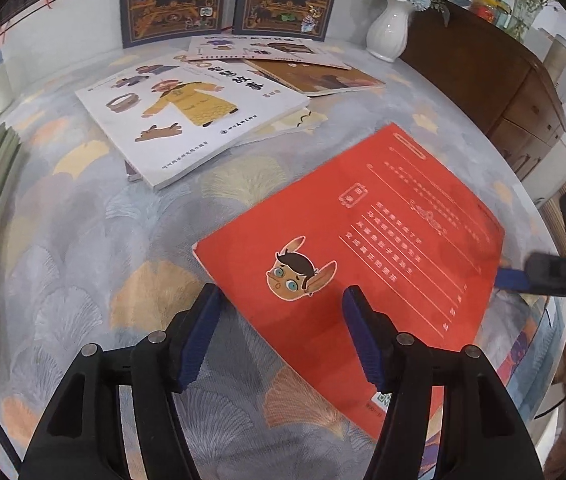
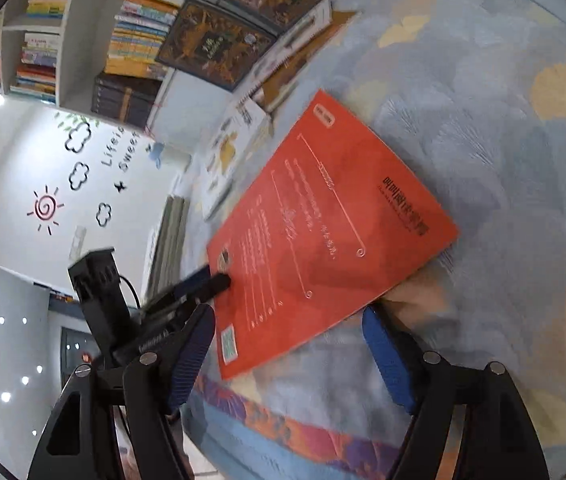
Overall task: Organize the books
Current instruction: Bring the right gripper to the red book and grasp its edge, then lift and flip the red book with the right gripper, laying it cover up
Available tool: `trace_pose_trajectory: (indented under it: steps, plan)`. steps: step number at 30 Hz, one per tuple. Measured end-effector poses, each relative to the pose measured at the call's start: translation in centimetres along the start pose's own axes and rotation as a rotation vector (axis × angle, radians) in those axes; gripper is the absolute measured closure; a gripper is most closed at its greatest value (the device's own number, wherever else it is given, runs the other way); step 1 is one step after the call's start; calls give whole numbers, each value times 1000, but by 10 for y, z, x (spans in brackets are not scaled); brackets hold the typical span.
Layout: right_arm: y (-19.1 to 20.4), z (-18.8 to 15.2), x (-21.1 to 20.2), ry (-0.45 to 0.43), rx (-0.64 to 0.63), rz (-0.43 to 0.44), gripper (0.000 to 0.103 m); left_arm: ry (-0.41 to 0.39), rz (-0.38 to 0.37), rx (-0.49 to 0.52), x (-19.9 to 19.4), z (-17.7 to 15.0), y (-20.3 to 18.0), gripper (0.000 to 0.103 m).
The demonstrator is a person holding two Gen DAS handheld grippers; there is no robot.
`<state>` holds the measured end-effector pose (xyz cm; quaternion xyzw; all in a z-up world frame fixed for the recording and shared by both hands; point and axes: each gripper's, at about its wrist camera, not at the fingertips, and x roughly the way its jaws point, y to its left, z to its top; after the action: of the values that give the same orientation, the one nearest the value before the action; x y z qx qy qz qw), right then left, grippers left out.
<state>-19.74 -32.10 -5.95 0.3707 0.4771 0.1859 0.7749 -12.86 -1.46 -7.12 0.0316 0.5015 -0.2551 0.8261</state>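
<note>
A: Where is the red book (image 1: pixel 363 264) found?

B: It is laid flat on the counter (image 1: pixel 95 248), near its front edge, back cover up. A cartoon face is printed on it. The cloth under it is patterned in grey, blue and tan.

A: How is the left tool (image 1: pixel 279 332) set?

B: It is held above the book's near corner, jaws parted; nothing is gripped. One pad is seen over the cloth, the other over the red cover.

A: And the right tool (image 2: pixel 289 356)?

B: It is opened wide at the book's edge (image 2: pixel 323 220), and nothing is pinched. Whether the pads touch the cover cannot be told.

A: What else is shown?

B: A white book (image 1: pixel 187 120) is laid further back, with more books behind it. Two dark books (image 1: pixel 175 0) are stood against the wall, beside a white vase (image 1: pixel 389 28).
</note>
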Motion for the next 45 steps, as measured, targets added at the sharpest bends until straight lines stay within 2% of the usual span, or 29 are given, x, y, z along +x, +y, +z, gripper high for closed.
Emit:
trace_pose_trajectory:
  steps: [3,4,6,7,9,10,13,16,21,25,27,28,29,35,37,41,45]
  plan:
    - [6,0,3,-85,-18,8,28,-1,-15,15,0,-1,1,42]
    - [7,0,6,-109,-22,87,43,-3,-17,18,-1,-2,1,42]
    - [0,1,23,-91,55,253,54,-7,-30,13,-1,-2,3,41]
    - [-2,3,37,-83,90,250,64,-6,-39,7,-1,-1,4,41]
    - [5,5,46,-115,55,151,81,-7,-46,-1,-1,-1,6,41]
    - [9,5,46,-146,37,112,86,-10,-43,-3,-1,-2,5,41]
    - [13,8,38,-137,34,116,95,-8,-44,-11,-4,-2,5,41]
    - [29,19,18,-109,6,61,95,3,-70,-48,-8,0,11,41]
    - [60,47,-33,-115,-16,-2,95,-10,-36,-50,-22,1,13,41]
    - [116,72,-76,-170,-159,-245,95,-45,-54,-48,-39,3,12,41]
    - [138,79,-68,-167,-257,-365,94,-72,-70,-50,-48,4,12,41]
    - [149,82,-51,-147,-306,-428,92,-82,-77,-57,-52,4,13,41]
    - [154,83,-36,-124,-322,-442,91,-89,-78,-62,-55,3,15,41]
    - [176,74,68,76,-398,-345,86,-109,-35,-84,-74,-7,31,41]
    - [177,66,94,178,-413,-294,77,-111,-20,-95,-80,-14,41,41]
    - [189,55,108,189,-495,-290,72,-95,-39,-136,-83,-29,52,41]
    - [186,53,108,238,-477,-219,53,-83,-50,-161,-81,-40,55,41]
